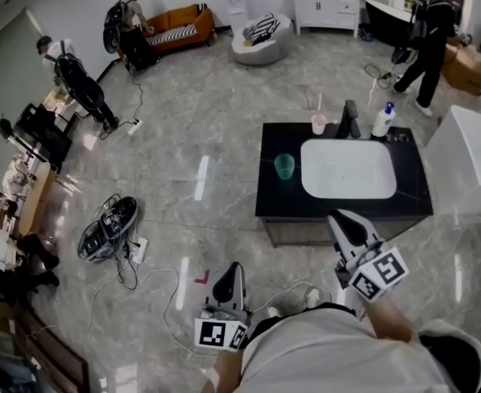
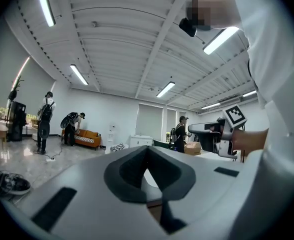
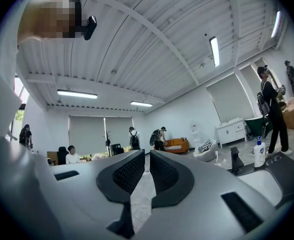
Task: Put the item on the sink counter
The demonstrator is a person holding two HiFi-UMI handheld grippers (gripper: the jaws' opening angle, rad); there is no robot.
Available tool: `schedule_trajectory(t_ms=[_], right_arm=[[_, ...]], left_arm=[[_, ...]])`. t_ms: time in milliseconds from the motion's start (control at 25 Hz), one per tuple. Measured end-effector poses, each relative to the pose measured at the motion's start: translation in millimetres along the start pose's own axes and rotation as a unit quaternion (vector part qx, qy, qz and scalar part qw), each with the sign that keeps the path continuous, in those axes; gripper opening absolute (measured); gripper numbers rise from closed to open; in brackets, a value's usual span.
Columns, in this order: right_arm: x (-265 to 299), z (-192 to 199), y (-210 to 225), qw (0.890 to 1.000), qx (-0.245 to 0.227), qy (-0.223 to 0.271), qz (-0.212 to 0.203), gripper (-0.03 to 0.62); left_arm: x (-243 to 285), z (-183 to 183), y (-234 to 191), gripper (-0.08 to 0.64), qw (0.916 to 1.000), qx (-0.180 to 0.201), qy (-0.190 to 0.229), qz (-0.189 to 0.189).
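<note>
Seen from above, a pale marble floor [image 1: 200, 137] fills the room. At far left, people stand by desks along the wall, and dark shoes [image 1: 108, 229] lie on the floor among loose cables. Left of centre at the bottom, the left gripper [image 1: 229, 273] is held low in front of the person, well short of the counter. Its own view shows the jaws closed tip to tip, with nothing between them. Right of centre stands the sink counter [image 1: 277, 199], a black top with a white basin [image 1: 348, 169] set in it. A green cup [image 1: 284, 166] stands upright on the black top just left of the basin. Along the back edge, from left to right, stand a pink cup [image 1: 318, 124], a dark faucet [image 1: 348, 119] and a white soap bottle [image 1: 383, 121]. The right gripper [image 1: 343, 221] hovers at the counter's front edge. Its jaws are drawn together with only a sliver between them, holding nothing. At upper right, a person in dark clothes bends toward a cardboard box [image 1: 467, 68].
</note>
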State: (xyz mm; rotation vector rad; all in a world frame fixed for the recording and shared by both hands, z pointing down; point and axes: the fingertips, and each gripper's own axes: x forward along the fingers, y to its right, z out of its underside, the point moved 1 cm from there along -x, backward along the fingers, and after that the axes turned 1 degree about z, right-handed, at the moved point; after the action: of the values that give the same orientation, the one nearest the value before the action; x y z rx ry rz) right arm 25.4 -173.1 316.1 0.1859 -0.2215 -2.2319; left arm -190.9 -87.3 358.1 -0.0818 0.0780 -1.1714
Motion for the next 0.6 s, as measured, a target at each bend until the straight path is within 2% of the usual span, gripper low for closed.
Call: schedule_trajectory(t_ms=[600], right_arm=[[-2.0,8.4,-10.5,0.999,-0.020,-0.021,-0.013,0.054]], left_arm=[[1.8,10.1,1.0,0.002,0.9997,-0.020,0.014,0.003]])
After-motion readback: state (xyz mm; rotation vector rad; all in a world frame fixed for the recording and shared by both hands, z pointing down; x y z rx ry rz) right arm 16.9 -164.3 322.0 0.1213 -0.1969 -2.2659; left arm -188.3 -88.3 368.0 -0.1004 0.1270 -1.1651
